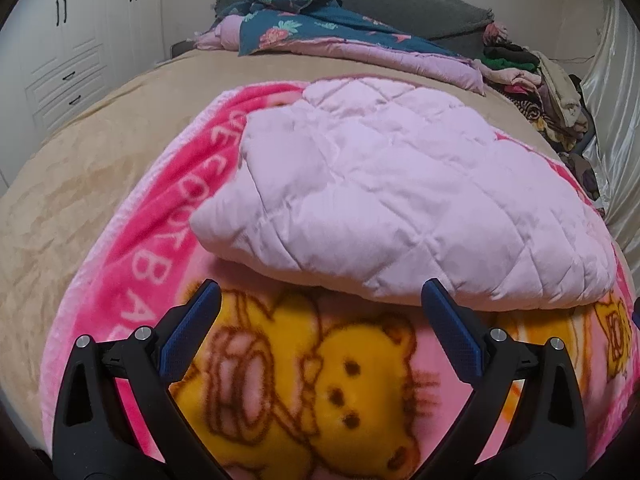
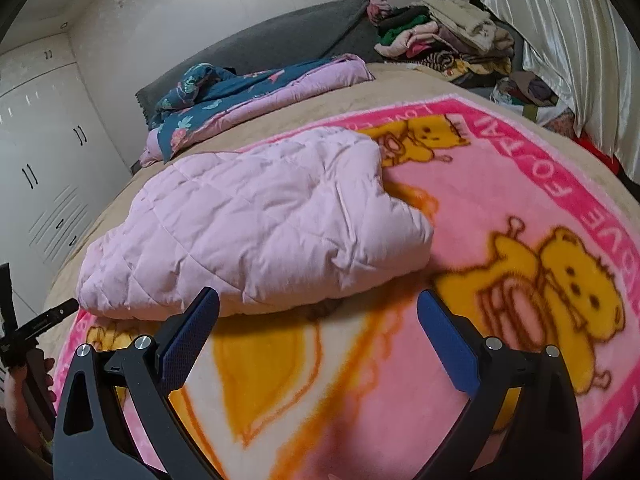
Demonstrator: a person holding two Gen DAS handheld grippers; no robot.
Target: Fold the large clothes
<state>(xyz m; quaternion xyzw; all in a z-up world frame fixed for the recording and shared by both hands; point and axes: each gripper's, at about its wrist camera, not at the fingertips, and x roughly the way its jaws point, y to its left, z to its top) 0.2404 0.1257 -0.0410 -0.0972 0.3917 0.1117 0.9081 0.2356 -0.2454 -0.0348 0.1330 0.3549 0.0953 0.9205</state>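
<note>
We hold both tools spread and empty — left gripper and right gripper — above the bear blanket. The quilted pink garment lies bunched at twelve o'clock. Its puffy edge may slip from a shallow pinch — or we might snag the blanket beneath.

The pink quilt is soft, puffy cloth with stitched lines. The bear blanket under it looks fuzzy. The curtain, at 1 o'clock, is shiny. The left tongs are matt black plastic with bumpy blue pads.
</note>
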